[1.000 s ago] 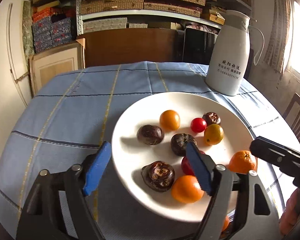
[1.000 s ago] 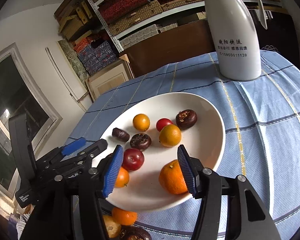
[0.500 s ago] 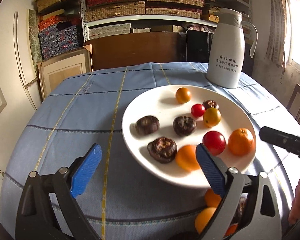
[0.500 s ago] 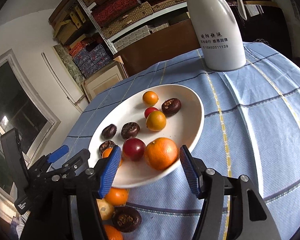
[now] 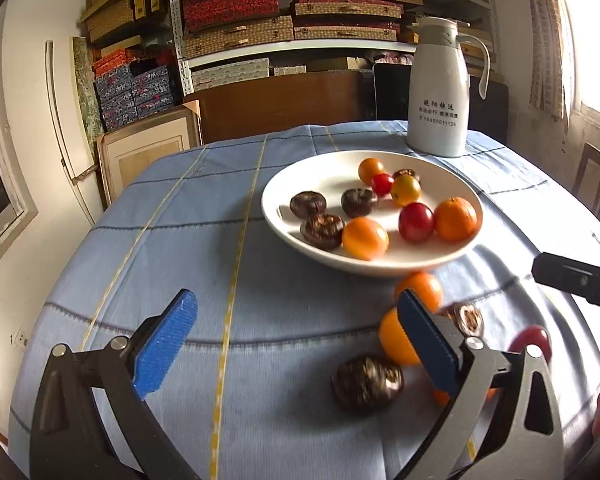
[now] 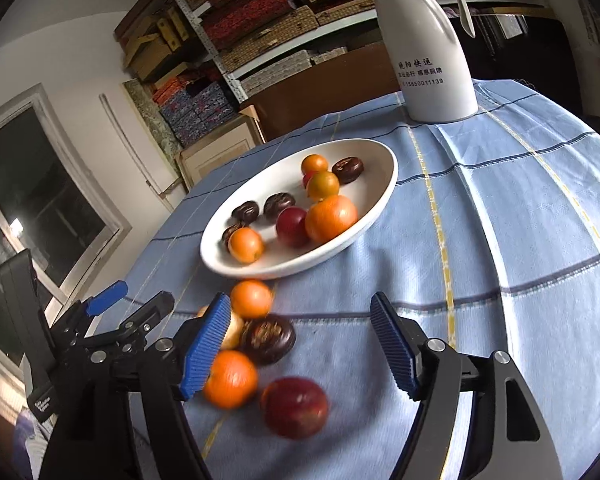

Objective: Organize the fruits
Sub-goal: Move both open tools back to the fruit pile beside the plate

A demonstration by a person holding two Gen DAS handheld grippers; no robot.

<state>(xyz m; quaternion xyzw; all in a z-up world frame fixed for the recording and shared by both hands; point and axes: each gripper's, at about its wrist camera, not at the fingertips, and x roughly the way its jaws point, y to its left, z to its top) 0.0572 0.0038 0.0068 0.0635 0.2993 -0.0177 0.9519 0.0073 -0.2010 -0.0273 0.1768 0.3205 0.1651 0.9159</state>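
I read this as the gap between two pick-ups: nine fruits already sit in the white plate, and a loose cluster is still waiting on the blue-clothed worktop in front of it. Neither hand is carrying anything.

My left gripper points forward and down at the worktop, its fingers spread wide and empty; they have just been opening. Between them there is mostly bare cloth. The dark brown fruit lies just inside the right-hand finger, and an orange fruit sits right behind that finger, partly hidden by it. The plate is ahead, beyond the fingertips.

My right gripper tilts down the same way, fingers apart with nothing clamped, and they too have just been opening. A red fruit lies low between them, nearer the left-hand finger, a little blurred. A second orange and a dark fruit crowd against that same finger, and another orange sits just past its tip, near the plate rim.

Next, I judge, the right hand should centre on the red fruit, drop over it and close gently; round fruit may roll if a finger nudges it first. The left could shift right to straddle the dark brown one.
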